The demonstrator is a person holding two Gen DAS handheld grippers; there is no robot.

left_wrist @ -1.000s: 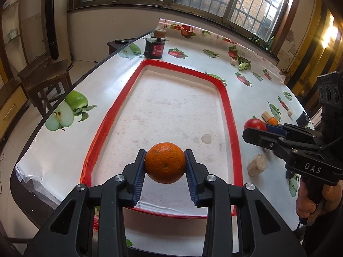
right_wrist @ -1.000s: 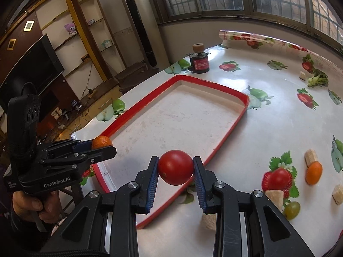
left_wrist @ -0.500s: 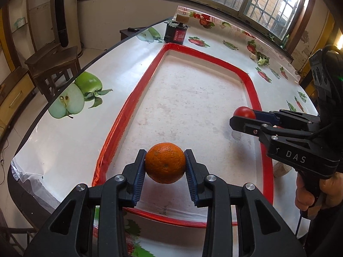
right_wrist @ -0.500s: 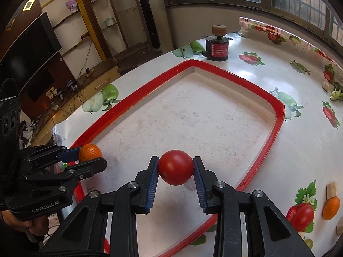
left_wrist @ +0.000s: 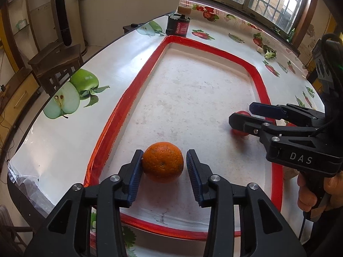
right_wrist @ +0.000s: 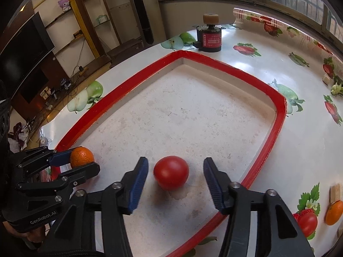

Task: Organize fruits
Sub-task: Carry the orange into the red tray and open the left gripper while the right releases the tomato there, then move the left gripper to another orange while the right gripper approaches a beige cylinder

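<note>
- While its jaws are opening, the left hand-held gripper (left_wrist: pixel 164 167) has let go of the orange (left_wrist: pixel 163 161): the right pad stands clear of the fruit, and the left pad is at most grazing it.
- Resting on the white floor of the red-rimmed tray (left_wrist: pixel 128 98), the orange sits near the tray's near left corner, between the two blue pads.
- With its jaws likewise opening, the right hand-held gripper (right_wrist: pixel 175 184) is released, and gaps show on both sides of the tomato (right_wrist: pixel 171 175).
- Set down on the tray floor (right_wrist: pixel 193 115), the tomato lies between the right gripper's fingers, close to the right-hand rim.
- On the fruit-print tabletop (right_wrist: pixel 304 150) outside the tray lie a second tomato (right_wrist: pixel 307 223), a small orange fruit (right_wrist: pixel 334 213) and a pale wooden block (right_wrist: pixel 336 191).
- Beyond the tray's far corner stands a dark jar with a red label (right_wrist: pixel 210 39).
</note>
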